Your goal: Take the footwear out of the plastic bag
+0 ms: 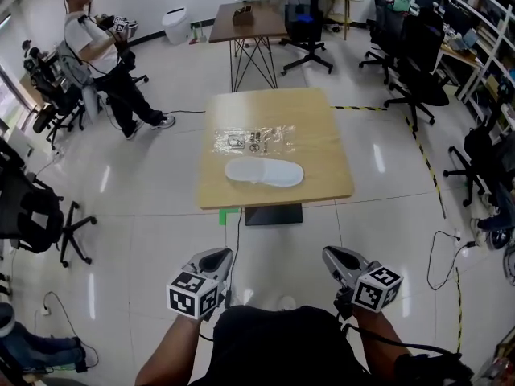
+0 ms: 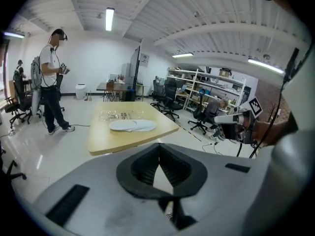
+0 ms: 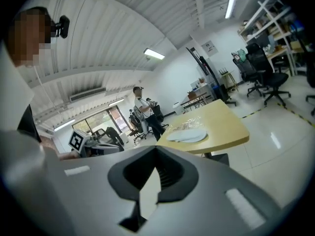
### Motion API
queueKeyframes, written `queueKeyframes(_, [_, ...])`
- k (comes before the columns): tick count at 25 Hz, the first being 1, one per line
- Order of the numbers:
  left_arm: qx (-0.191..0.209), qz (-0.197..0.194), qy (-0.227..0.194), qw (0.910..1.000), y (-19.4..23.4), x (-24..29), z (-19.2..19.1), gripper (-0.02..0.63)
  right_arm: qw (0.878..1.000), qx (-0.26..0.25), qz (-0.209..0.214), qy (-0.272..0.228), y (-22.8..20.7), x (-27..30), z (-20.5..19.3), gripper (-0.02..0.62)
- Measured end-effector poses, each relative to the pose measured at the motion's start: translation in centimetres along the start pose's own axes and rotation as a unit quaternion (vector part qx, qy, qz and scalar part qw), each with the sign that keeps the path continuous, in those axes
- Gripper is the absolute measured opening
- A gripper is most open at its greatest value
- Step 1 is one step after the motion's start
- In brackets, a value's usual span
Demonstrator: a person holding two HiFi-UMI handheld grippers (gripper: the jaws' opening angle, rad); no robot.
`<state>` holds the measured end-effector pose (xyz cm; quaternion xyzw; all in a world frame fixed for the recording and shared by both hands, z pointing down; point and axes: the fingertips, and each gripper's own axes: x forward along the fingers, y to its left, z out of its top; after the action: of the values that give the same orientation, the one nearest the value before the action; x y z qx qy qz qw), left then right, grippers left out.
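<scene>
Head view: white slippers (image 1: 264, 172) are seen on the bench (image 1: 322, 135), just beside the plastic bag (image 1: 254, 140); left tool (image 1: 217, 257) and right tool (image 1: 335, 256) are held pressed together, empty, well short of it

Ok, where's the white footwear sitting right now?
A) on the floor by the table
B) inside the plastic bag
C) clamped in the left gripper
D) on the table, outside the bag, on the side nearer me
D: the white slippers lie bare on the table, just in front of the clear plastic bag. The left gripper and the right gripper are shut on nothing, short of the table.
</scene>
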<state>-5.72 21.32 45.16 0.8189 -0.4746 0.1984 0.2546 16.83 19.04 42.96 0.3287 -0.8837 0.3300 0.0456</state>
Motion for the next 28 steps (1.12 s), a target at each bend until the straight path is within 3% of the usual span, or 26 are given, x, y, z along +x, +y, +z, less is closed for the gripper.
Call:
queueKeyframes(5, [-0.026,-0.044,-0.021,0.9984,0.1,-2.1,0.9,0.007,1.0,0.002,0.004,-0.026,3.6,-0.7,0.9,0.002])
queueKeyframes(12, [0.022,-0.086,-0.024,0.9957,1.7,-6.4,-0.3,0.007,0.997,-0.013,-0.067,-0.037,8.0,1.4,-2.0,0.002])
queueKeyframes(17, [0.035,-0.108,-0.024,0.9932,2.8,-8.9,-2.6,0.007,0.993,-0.026,-0.109,-0.033,11.3,1.2,-5.0,0.001])
queueKeyframes(21, [0.03,-0.111,-0.02,0.9932,4.2,-10.2,-3.2,0.007,0.995,0.015,-0.095,-0.039,13.7,1.4,-6.1,0.0])
queueKeyframes(28, [0.001,-0.092,-0.047,0.9946,5.3,-11.9,-3.3,0.007,0.994,-0.007,-0.112,-0.007,13.8,1.0,-7.2,0.001])
